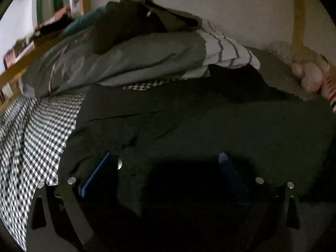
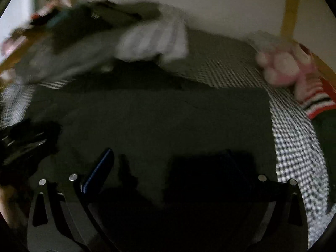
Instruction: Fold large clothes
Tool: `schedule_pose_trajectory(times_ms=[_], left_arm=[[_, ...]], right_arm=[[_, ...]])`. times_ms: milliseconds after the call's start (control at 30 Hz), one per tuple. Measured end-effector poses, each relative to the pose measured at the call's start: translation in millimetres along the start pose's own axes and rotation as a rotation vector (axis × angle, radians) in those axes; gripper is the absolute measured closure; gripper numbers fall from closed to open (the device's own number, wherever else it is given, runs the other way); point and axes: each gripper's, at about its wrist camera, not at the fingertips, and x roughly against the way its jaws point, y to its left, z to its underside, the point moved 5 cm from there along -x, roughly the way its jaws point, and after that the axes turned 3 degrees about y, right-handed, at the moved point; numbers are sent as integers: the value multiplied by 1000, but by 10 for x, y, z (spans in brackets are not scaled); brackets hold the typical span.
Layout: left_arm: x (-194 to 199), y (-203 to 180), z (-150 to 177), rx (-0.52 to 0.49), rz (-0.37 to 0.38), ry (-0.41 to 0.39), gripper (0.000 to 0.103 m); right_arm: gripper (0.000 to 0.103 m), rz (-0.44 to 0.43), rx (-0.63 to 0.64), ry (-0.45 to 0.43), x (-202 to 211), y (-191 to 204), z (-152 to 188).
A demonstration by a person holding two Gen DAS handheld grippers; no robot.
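Observation:
A large dark garment (image 1: 189, 121) lies spread flat on the checked bedsheet (image 1: 37, 138); in the right wrist view the garment (image 2: 151, 121) fills the middle and its right edge is straight. My left gripper (image 1: 166, 168) is open just above the garment's near part, blue pads (image 1: 98, 174) wide apart with nothing between them. My right gripper (image 2: 168, 168) is also open over the garment's near edge; its right finger is lost in shadow. The other gripper (image 2: 23, 140) shows at the left of the right wrist view. That view is blurred.
A grey duvet with a striped cover (image 1: 130, 58) is bunched at the back with dark clothes (image 1: 130, 23) on top. A pink plush toy (image 2: 285, 67) lies at the right by the wooden bed frame (image 1: 298, 14). The white wall is behind.

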Motion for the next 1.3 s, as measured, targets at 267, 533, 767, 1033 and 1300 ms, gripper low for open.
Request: schedule_pose_trajectory(times_ms=[267, 533, 767, 1033, 1300], left_arm=[[-89, -44, 21, 4, 14, 17, 4], [-102, -76, 39, -9, -6, 17, 4], [-116, -81, 43, -17, -21, 19, 4], [-126, -86, 43, -29, -35, 23, 4], [50, -49, 73, -38, 26, 66, 5]], right_arm=[[3, -4, 7, 135, -382, -99, 32], [3, -23, 7, 98, -260, -213, 370], [3, -32, 23, 116, -24, -139, 429], [3, -42, 30, 93, -212, -145, 545], [3, -109, 37, 27, 7, -200, 591]])
